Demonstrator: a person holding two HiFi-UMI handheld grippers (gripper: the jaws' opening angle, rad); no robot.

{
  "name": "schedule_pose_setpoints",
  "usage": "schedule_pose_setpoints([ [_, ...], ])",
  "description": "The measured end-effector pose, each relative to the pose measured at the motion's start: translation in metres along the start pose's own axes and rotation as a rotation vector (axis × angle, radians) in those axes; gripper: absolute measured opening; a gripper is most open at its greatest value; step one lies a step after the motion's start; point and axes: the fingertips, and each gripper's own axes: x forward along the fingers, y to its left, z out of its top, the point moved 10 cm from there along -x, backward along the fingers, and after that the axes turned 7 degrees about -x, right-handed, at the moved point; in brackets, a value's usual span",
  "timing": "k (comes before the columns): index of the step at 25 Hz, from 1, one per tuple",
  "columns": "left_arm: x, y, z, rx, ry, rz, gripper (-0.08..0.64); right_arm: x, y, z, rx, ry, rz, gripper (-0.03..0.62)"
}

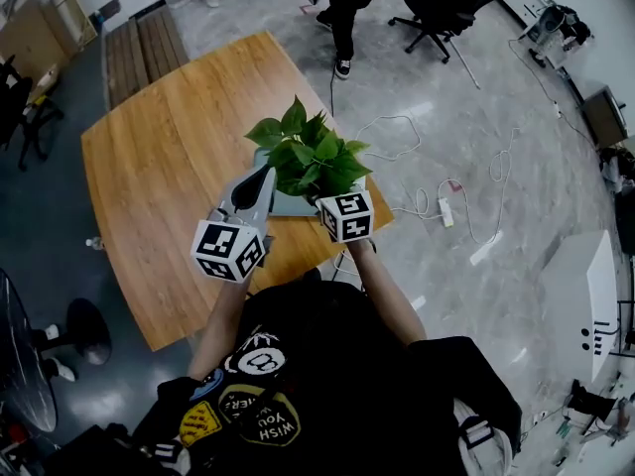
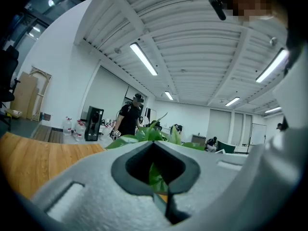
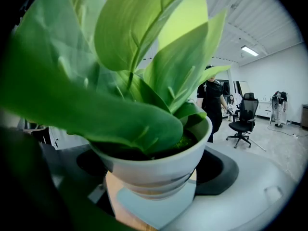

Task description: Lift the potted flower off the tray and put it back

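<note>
Toward the four o'clock corner of the wooden table [image 1: 169,167], the potted flower [image 3: 159,162] stands between the jaws of my right gripper [image 1: 344,214], which reaches it from five o'clock in the head view. Those jaws are closed on the white pot, a dark pad at each flank. Under its base lies the pale blue tray [image 3: 154,205]; whether the pot touches it or hangs just above, I cannot tell. My left gripper [image 1: 256,191] sits at eight o'clock of the plant, jaws brought together on nothing, with only a leaf [image 2: 155,177] showing through the notch between them. I judge this to be the lift or the set-down. To do it well I should hold the pot upright, move it straight up or down, centre it over the tray, and loosen only once it stands flat. Foliage hides the pot from above, so the right gripper view is my guide.
</note>
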Motion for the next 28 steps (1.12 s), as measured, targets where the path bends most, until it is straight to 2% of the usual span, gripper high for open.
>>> schedule_pose_setpoints([
  [7,0.006,-0.004,-0.002,0.032,0.036,-0.009,-0.003,-0.002,-0.003,0.003,0.019,-0.011,0.000,0.525],
  [12,0.004,-0.007,-0.003,0.035,-0.001,-0.011,-0.003,-0.005,-0.006,0.001,0.027,-0.012,0.002,0.525],
  [21,-0.001,-0.003,-0.010,0.023,0.009,0.018,-0.003,0.006,-0.009,-0.012,0.030,-0.002,0.023,0.525],
  [25,-0.002,0.005,-0.029,0.050,0.022,0.054,-0.003,0.020,-0.012,-0.023,0.034,0.023,0.024,0.525],
  [28,0.001,0.012,-0.052,0.049,0.080,0.091,-0.003,0.036,-0.014,-0.036,0.046,0.018,0.045,0.525],
])
